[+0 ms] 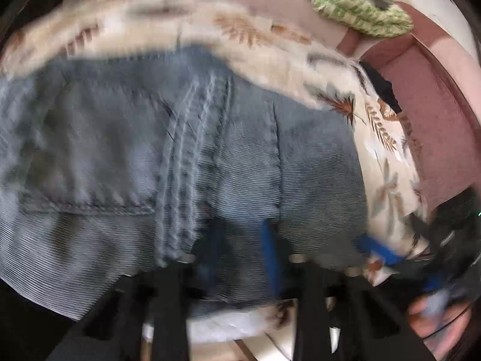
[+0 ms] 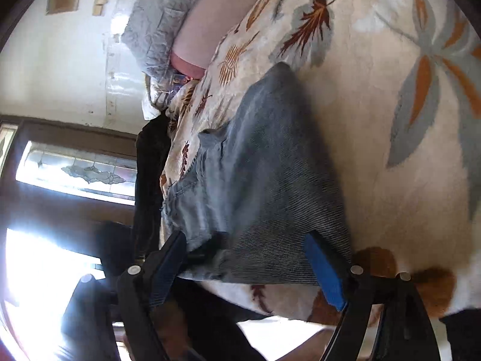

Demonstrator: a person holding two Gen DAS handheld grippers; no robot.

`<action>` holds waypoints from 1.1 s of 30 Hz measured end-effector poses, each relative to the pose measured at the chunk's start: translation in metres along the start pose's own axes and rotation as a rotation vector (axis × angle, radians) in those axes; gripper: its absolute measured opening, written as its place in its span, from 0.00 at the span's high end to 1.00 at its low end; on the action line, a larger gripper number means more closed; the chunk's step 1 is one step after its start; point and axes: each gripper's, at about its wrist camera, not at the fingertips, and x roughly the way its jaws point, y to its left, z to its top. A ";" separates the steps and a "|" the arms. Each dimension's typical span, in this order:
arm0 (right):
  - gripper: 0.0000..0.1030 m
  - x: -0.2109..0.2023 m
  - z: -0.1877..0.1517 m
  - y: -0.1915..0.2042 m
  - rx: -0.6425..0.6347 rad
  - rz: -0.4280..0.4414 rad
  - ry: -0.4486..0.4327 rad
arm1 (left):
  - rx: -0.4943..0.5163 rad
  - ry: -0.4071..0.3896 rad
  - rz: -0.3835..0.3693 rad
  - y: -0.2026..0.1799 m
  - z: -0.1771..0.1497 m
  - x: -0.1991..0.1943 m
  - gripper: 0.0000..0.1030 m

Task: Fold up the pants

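Jeans (image 2: 258, 162) lie folded on leaf-print blanket (image 2: 375, 114).

The leaf-print blanket (image 2: 375, 114) lies bare and wide beside the folded jeans (image 2: 270, 180), plenty of room there. At the far end a pink cushion (image 1: 430, 114) hems the bed in, with a green knitted cloth (image 1: 360, 9) heaped on it and a grey pillow (image 2: 156, 24) alongside.
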 end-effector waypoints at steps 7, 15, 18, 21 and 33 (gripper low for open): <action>0.19 0.039 0.083 0.020 -0.018 0.027 0.049 | 0.002 -0.004 -0.014 0.007 -0.001 0.000 0.78; 0.20 0.035 0.091 0.020 -0.009 -0.051 0.015 | 0.006 -0.014 -0.029 0.008 -0.009 -0.007 0.78; 0.20 0.009 0.060 0.024 0.008 -0.028 0.001 | 0.002 -0.017 -0.039 0.010 -0.011 -0.009 0.78; 0.20 0.016 0.023 -0.006 0.076 -0.067 0.091 | -0.009 -0.014 -0.054 0.013 -0.011 -0.010 0.78; 0.21 0.017 -0.007 -0.034 0.089 -0.003 0.113 | 0.034 -0.059 -0.063 -0.004 -0.012 -0.028 0.30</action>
